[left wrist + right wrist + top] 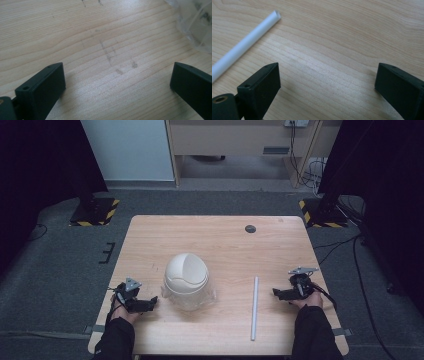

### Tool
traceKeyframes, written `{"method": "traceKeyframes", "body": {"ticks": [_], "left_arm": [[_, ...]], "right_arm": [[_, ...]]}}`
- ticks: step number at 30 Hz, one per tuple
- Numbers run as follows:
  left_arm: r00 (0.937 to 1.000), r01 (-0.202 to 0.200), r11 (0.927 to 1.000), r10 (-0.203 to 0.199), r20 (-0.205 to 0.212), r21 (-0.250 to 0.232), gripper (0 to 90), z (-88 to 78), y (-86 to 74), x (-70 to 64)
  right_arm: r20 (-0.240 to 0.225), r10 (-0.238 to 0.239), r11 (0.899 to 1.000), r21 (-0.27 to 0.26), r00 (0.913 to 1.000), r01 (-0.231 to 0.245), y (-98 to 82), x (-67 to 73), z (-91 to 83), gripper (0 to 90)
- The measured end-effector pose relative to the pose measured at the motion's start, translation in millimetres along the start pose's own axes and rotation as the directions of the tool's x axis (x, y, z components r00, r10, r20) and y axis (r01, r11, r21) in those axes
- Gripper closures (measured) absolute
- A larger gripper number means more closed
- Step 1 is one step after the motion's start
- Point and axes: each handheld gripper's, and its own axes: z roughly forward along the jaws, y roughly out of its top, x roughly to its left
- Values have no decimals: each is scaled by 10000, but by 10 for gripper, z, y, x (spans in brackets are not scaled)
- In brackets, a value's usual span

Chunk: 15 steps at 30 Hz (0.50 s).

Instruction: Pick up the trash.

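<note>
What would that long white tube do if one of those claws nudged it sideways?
The white tube looks round and hollow at its open end, so it would probably roll across the smooth wooden table. It lies straight and flat, so it seems stiff rather than floppy. Being thin, it is likely light.

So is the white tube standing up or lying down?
Lying down. The white tube lies flat along the wooden table, between the domed white bin and the right gripper, untouched.
</note>
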Motion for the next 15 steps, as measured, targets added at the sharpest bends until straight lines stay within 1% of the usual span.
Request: {"method": "traceKeyframes", "body": {"ticks": [1,3,5,7,8,9,10,11,12,15], "left_arm": [[10000,0,10000,0,0,0,0,0,0,0],[10000,8,10000,-8,-10,3,0,0,1,-1],[10000,31,10000,-31,-32,3,0,2,3,-3],[10000,43,10000,-43,-37,5,0,3,4,-5],[10000,48,10000,-48,-41,4,0,3,4,-5],[10000,48,10000,-48,-41,4,0,3,4,-5],[10000,63,10000,-63,-55,2,0,4,4,-7],[10000,63,10000,-63,-55,2,0,4,4,-7],[10000,72,10000,-72,-65,3,0,4,5,-8],[9999,84,10000,-84,-75,0,0,5,5,-9]], "right_arm": [[-38,87,10000,-32,10000,-88,9,6,-6,62],[-12,86,9999,-109,10000,-86,21,5,-19,58],[-69,201,9988,-443,9998,-203,52,4,-64,52],[-85,130,9980,-614,9999,-135,71,5,-95,47],[-71,177,9972,-724,9998,-182,83,12,-114,45],[-71,177,9972,-724,9998,-182,83,12,-114,45],[-129,254,9930,-1153,9996,-267,115,24,-170,44],[-129,254,9930,-1153,9996,-267,115,24,-170,44],[-251,361,9877,-1513,9990,-395,145,36,-223,44],[-281,375,9793,-1980,9989,-423,180,31,-297,44]]}}
